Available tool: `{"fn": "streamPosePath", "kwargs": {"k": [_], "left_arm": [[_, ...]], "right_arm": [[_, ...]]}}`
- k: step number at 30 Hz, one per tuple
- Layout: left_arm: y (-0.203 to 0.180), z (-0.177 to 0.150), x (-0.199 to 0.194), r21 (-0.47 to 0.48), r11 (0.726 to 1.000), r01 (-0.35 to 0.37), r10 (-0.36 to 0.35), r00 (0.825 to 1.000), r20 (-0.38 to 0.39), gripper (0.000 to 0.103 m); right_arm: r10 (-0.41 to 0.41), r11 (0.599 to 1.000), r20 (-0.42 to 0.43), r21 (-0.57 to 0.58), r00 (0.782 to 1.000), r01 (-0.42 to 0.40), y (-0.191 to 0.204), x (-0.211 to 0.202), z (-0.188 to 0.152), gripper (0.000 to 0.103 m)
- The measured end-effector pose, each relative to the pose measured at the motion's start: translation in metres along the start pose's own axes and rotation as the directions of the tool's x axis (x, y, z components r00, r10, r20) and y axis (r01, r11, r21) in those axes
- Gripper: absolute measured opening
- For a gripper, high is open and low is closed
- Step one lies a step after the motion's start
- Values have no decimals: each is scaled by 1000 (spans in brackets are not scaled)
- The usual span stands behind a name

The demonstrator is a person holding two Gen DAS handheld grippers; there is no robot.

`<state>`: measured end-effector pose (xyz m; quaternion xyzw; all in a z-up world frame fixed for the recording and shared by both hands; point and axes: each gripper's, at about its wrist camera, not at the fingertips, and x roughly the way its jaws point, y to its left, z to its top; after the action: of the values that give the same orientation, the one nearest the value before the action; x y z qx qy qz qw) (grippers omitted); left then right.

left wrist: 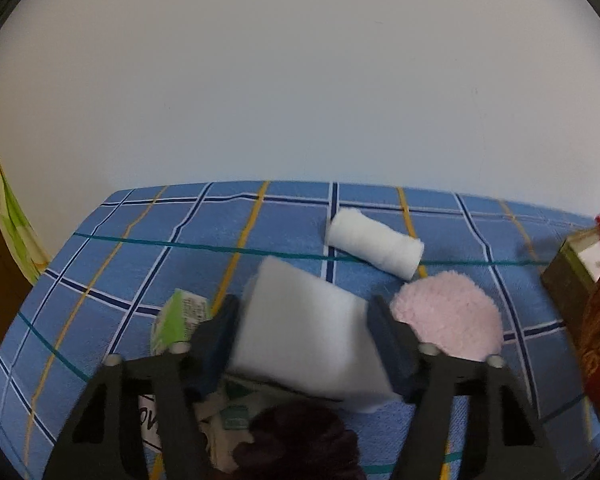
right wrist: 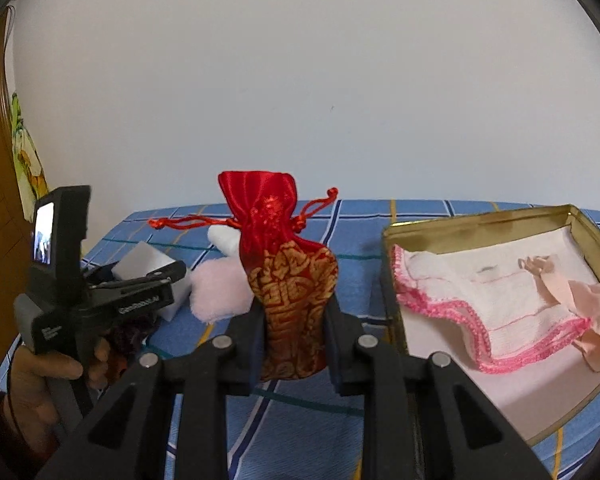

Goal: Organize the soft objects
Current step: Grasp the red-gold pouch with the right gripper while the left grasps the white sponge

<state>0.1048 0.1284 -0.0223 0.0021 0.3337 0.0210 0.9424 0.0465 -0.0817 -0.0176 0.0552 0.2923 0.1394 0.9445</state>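
Observation:
My left gripper [left wrist: 304,328] is shut on a white sponge block [left wrist: 300,328] and holds it above the blue checked cloth. It also shows in the right wrist view [right wrist: 156,276], with the sponge [right wrist: 140,262] in its jaws. My right gripper [right wrist: 294,320] is shut on a red and gold drawstring pouch [right wrist: 288,280], held upright left of the gold tin [right wrist: 460,232]. The tin holds a pink-edged white cloth [right wrist: 492,312] and a peach fabric piece [right wrist: 580,300]. A pink fluffy pad [left wrist: 452,312] and a white rolled towel [left wrist: 376,246] lie on the cloth.
A green packet [left wrist: 176,316] lies left of the left gripper. A dark maroon soft item [left wrist: 300,440] and a printed package [left wrist: 228,412] lie under it. The tin [left wrist: 568,276] and pouch [left wrist: 596,328] sit at the right edge. A white wall stands behind the table.

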Motion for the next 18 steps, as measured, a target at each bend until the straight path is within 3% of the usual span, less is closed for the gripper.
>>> {"fn": "streamPosePath", "kwargs": {"k": [4,7,13,18], "left_arm": [[6,-5,-15,2,1000,30,-30,998,50,43],[5,-7,-31,2,999,32,-32,993,110,41],[3,-8,-70,-41,991,131,-116,959,259,41],[2,-12,-91,-101,979,179,-135,930,343,41]], "right_arm": [[-5,1000,4,-11,1000,5,3,-1,-1,26],[-12,1000,19,-12,1000,12,1,-4,-2,26],[-27,999,69,-18,997,28,3,-15,-3,26],[-30,999,154,-17,988,33,4,-32,1,26]]}}
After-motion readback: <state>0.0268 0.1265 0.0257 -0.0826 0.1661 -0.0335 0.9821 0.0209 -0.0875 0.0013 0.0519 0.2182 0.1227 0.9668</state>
